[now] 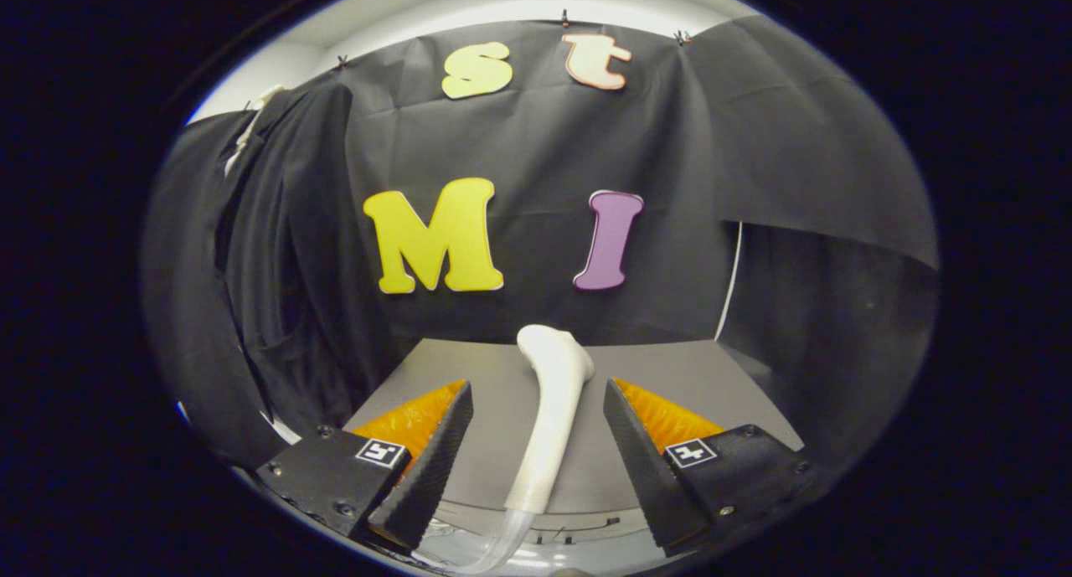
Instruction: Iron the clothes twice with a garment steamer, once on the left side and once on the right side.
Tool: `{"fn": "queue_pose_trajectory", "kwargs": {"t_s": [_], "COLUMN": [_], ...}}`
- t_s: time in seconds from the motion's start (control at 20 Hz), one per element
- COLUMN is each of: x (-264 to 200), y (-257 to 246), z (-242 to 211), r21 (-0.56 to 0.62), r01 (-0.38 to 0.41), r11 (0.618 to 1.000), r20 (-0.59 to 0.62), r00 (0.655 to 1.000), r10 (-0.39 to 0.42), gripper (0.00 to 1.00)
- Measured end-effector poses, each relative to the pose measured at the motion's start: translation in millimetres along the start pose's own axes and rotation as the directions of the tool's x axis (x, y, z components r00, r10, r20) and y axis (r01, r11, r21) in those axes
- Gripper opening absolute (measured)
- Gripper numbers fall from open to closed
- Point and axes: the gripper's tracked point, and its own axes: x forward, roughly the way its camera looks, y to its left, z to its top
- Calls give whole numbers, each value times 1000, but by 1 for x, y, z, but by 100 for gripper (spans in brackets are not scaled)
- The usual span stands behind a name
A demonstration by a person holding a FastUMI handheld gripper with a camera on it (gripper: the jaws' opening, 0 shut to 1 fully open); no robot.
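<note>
The gripper (536, 393) is spread wide, grasping nothing. The white steamer (548, 418) lies between its fingers on a grey table (720, 376). Left of the table hangs dark clothing (285, 250), against the black cloth wall.

Dim, sharp centre (fisheye-warped edges)

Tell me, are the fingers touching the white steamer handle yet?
Apart. In the gripper view the steamer handle stands between the open fingers, with grey table visible in the gap on each side of it.
</note>
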Motion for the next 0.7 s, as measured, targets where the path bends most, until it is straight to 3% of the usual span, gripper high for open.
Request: {"fn": "queue_pose_trajectory", "kwargs": {"t_s": [0.35, 0.7], "x": [77, 96], "y": [-8, -4], "z": [-45, -67], "r21": [70, 114], "r01": [-38, -66], "r11": [997, 991], "r20": [-169, -246], "r00": [984, 965], "r10": [49, 93], "gripper": [93, 60]}}
